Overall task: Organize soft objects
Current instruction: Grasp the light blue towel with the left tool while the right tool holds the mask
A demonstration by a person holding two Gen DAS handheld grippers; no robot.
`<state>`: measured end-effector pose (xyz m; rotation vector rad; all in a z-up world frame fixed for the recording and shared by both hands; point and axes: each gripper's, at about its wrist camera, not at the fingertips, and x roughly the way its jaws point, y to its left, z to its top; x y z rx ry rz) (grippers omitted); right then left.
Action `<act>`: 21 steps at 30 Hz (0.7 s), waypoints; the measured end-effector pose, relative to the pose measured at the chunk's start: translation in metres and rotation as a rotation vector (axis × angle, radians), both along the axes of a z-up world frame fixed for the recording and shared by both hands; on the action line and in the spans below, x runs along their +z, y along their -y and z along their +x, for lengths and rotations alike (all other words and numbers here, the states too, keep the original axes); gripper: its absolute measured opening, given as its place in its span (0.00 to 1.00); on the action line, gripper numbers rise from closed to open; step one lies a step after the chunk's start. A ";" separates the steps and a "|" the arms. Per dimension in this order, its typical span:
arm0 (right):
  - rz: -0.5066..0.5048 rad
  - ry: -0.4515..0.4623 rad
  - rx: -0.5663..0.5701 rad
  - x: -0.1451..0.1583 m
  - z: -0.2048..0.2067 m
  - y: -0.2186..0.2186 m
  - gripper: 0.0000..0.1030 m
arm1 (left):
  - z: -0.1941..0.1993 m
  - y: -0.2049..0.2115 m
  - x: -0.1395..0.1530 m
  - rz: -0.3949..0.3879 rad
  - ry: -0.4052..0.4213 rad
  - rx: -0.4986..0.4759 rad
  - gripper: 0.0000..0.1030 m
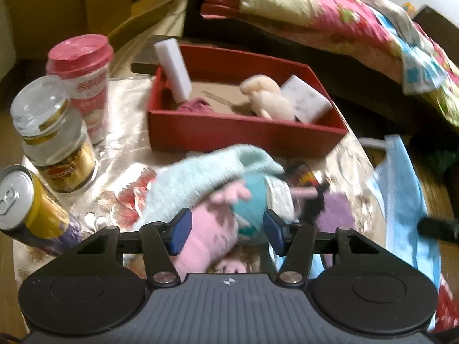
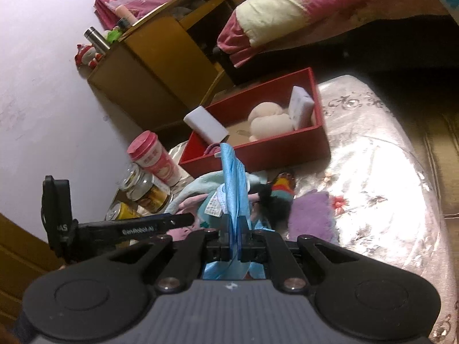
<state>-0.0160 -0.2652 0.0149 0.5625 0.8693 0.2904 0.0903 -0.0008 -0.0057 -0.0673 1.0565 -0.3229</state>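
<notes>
Right hand-held gripper (image 2: pixel 235 239) pinches blue cloth (image 2: pixel 233 183) above shiny floral tabletop (image 2: pixel 373 154) beside bed (image 2: pixel 315 3).

left wrist: close, angled steeply down over the table (image 1: pixel 120 106) | right wrist: higher, further back, angled down | shared: red box (image 1: pixel 246 134) (image 2: pixel 258 149), soft toys

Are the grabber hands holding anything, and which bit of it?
The right gripper pinches the blue face mask near one end; the rest hangs free. The left gripper holds nothing: its fingers stand open around the pink plush toy.
</notes>
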 end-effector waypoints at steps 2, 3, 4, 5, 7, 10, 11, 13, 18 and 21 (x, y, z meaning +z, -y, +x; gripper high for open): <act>-0.001 -0.003 0.000 -0.002 0.000 0.001 0.00 | 0.009 -0.002 0.003 -0.002 0.017 0.015 0.54; -0.002 -0.005 0.002 -0.003 0.000 0.001 0.00 | 0.014 -0.002 0.006 0.002 0.028 0.019 0.55; -0.002 -0.008 0.005 -0.004 0.001 0.001 0.00 | 0.019 -0.002 0.008 0.008 0.045 0.021 0.58; -0.004 -0.010 0.008 -0.004 0.001 0.001 0.00 | 0.023 -0.001 0.009 0.019 0.072 0.027 0.59; -0.010 -0.016 0.012 -0.006 0.001 -0.001 0.00 | 0.031 0.003 0.006 0.056 0.095 0.033 0.62; -0.009 -0.024 0.017 -0.008 0.003 -0.001 0.00 | 0.042 0.007 -0.009 0.098 0.077 0.043 0.59; -0.012 -0.030 0.021 -0.010 0.004 -0.001 0.00 | 0.045 0.009 -0.016 0.101 0.058 0.042 0.57; -0.012 -0.043 0.027 -0.012 0.006 -0.003 0.00 | 0.051 0.008 -0.029 0.087 0.011 0.063 0.31; -0.003 -0.058 0.033 -0.016 0.008 -0.003 0.00 | 0.053 0.006 -0.038 0.041 -0.055 0.065 0.20; 0.002 -0.056 0.029 -0.016 0.008 -0.001 0.00 | 0.053 -0.004 -0.038 -0.078 -0.145 0.092 0.10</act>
